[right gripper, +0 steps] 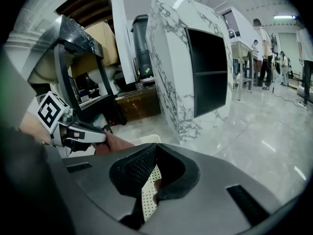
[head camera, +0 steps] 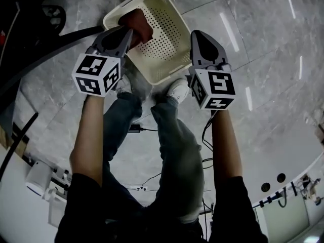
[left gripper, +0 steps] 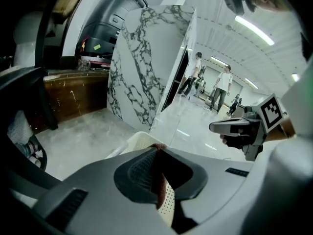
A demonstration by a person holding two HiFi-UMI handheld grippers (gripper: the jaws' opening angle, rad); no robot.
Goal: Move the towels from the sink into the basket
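A white perforated basket [head camera: 163,73] stands on the marble floor in front of my feet. My left gripper [head camera: 130,32] hangs over its left part, shut on a reddish-brown towel [head camera: 139,26] that droops into the basket. In the left gripper view a strip of that towel [left gripper: 159,187] shows between the jaws, above the basket [left gripper: 131,144]. My right gripper [head camera: 197,35] hovers at the basket's right edge with its jaws together and nothing seen in them. The right gripper view shows the basket [right gripper: 149,192] below its jaws, and the towel [right gripper: 113,144] at the left gripper [right gripper: 101,137].
My legs and white shoes [head camera: 178,89] stand just behind the basket. Cables [head camera: 205,135] trail over the floor near my feet. A marble-clad cabinet [right gripper: 193,67] rises ahead, with a dark wooden unit [left gripper: 73,94] to the left. Several people [left gripper: 222,87] stand far off.
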